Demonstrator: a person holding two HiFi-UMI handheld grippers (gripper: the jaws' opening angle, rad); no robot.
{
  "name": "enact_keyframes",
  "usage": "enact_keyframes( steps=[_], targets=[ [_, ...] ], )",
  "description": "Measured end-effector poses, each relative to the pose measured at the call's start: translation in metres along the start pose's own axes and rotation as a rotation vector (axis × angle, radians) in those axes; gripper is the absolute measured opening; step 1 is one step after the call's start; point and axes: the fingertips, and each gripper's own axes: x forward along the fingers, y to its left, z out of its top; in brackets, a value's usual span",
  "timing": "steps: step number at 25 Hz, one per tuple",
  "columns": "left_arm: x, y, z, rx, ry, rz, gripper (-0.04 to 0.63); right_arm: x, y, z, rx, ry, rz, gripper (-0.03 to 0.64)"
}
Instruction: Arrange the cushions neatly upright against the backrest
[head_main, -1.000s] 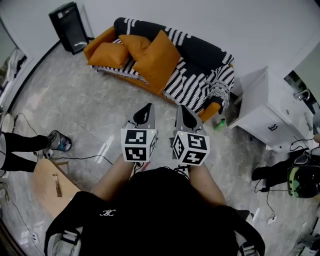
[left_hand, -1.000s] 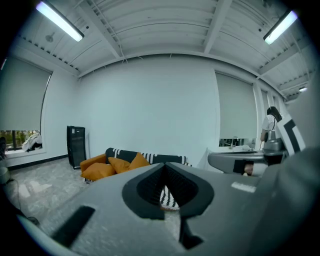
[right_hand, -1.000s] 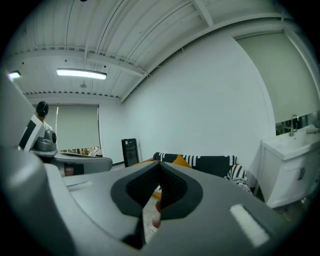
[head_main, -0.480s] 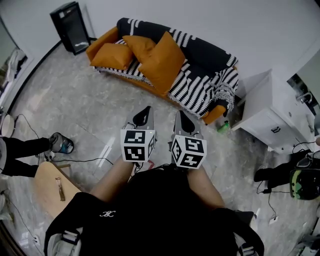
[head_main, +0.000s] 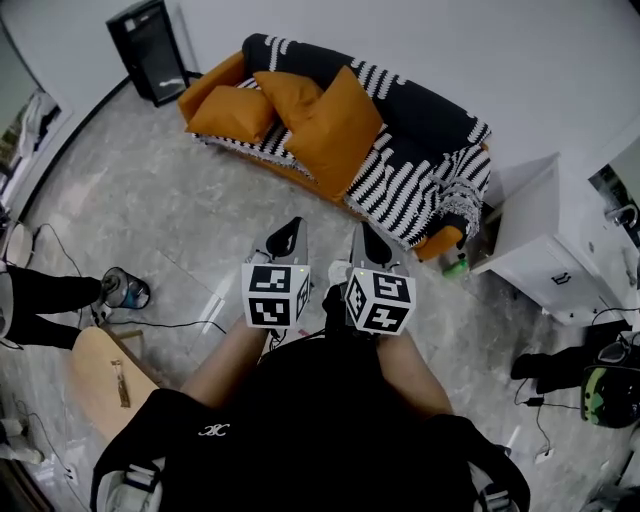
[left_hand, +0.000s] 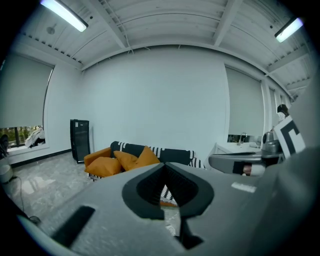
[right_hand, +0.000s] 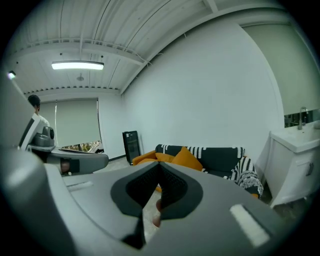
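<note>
Orange-covered, the left cushion lies flat on the seat of the striped sofa, just beside the orange armrest, its longer side running along the seat. The middle cushion leans back on the backrest. The largest cushion overlaps it, standing tilted on one corner, diamond-wise. All three are well apart from both sets of fingers, across the marble floor. Near the person, the left gripper and right gripper hang side by side, pointing toward the sofa, each with fingers clenched on nothing.
</note>
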Motion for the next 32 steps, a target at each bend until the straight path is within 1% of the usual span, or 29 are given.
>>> enact_keyframes(
  steps=[4,9,14,17,20,23,27,32],
  targets=[
    [0.044,0.016,0.007,0.017,-0.004,0.026,0.008,0.05,-0.017,0.012,-0.011,-0.017,0.021,0.008],
    [0.107,0.039,0.034,0.022,-0.005,0.058,0.008,0.123,-0.042,0.044,-0.004,-0.024,0.045,0.008],
    [0.171,0.053,0.061,0.012,0.007,0.086,0.008,0.19,-0.07,0.069,0.013,-0.005,0.072,0.007],
    [0.208,0.064,0.071,0.0,0.027,0.096,0.008,0.226,-0.084,0.074,0.018,0.025,0.092,0.006],
    [0.249,0.069,0.078,-0.011,0.036,0.095,0.008,0.263,-0.105,0.077,0.02,0.042,0.102,0.007],
    [0.292,0.07,0.089,-0.004,0.039,0.076,0.008,0.297,-0.127,0.085,0.024,0.049,0.102,0.008],
    [0.342,0.071,0.106,0.016,0.042,0.061,0.008,0.341,-0.156,0.099,0.039,0.057,0.109,0.008],
    [0.392,0.078,0.121,0.05,0.056,0.066,0.008,0.389,-0.182,0.108,0.058,0.076,0.12,0.007]
  ],
)
